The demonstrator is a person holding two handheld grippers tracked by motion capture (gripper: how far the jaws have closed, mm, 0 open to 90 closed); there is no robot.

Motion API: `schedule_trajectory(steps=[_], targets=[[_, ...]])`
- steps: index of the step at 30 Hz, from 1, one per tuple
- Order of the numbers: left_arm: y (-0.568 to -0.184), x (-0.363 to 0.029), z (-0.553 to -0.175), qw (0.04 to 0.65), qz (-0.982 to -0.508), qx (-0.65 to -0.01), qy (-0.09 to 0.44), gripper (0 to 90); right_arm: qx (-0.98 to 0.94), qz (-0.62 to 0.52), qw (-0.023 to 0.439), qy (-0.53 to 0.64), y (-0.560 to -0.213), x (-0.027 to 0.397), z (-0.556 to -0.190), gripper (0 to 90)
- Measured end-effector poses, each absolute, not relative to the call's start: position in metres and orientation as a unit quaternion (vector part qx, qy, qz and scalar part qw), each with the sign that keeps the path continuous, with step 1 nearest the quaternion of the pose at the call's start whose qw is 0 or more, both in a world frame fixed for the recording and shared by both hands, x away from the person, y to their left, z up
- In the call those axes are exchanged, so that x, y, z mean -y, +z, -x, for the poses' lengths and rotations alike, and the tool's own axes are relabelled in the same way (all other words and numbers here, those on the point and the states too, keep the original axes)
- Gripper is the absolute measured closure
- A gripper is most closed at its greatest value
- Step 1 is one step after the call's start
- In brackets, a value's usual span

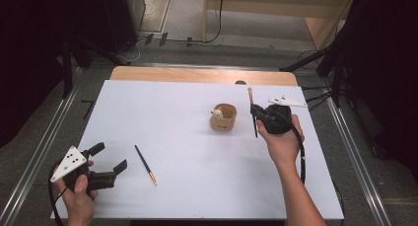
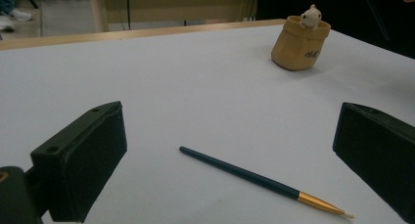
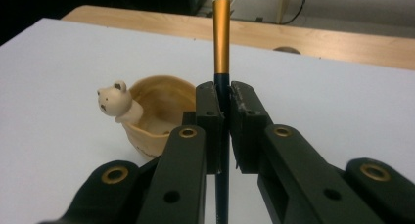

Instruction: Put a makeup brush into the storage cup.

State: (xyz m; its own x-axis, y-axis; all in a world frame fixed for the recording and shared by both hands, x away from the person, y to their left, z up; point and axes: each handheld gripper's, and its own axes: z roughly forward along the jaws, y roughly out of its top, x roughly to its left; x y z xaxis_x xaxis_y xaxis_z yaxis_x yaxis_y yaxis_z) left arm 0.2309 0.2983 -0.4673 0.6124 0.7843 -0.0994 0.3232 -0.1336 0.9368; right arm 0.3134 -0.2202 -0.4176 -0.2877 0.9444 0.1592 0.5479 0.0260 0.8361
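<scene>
High view first, going left to right: the left gripper sits low at the near left corner of the counter, fingers wide apart and holding nothing. Just to its right a dark brush with a gold ferrule lies flat on the white surface, tip pointing toward the person. In the left gripper view that same brush lies between the two open fingers but a bit ahead of them, so nothing is touching it.

Further right is the little tan pot with a bear figure on its rim, standing upright. Right beside it, the right gripper has its fingers clamped on a second brush, held roughly upright with the bristle end up. In the right gripper view the handle runs straight up between the pressed-together fingers, and the pot sits just left of and behind them.

My guess is the step is dropping that brush into the pot. To do it well, I'd bring the handle end over the opening, clear of the bear, keep it near vertical, lower it inside, and only then let go, so the pot doesn't tip.
</scene>
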Motion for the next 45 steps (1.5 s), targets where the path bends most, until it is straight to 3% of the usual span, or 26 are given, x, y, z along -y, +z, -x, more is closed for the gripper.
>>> schedule_trajectory(steps=[21, 45], targets=[[-0.468, -0.298, -0.231, 0.535, -0.721, -0.384, 0.215, 0.3, -0.624, -0.524, 0.294, 0.500, -0.408, 0.220, -0.302, 84.8], [-0.471, -0.296, -0.233, 0.533, -0.724, -0.384, 0.212, 0.3, -0.587, -0.482, 0.330, 0.561, -0.401, 0.216, -0.300, 84.7]])
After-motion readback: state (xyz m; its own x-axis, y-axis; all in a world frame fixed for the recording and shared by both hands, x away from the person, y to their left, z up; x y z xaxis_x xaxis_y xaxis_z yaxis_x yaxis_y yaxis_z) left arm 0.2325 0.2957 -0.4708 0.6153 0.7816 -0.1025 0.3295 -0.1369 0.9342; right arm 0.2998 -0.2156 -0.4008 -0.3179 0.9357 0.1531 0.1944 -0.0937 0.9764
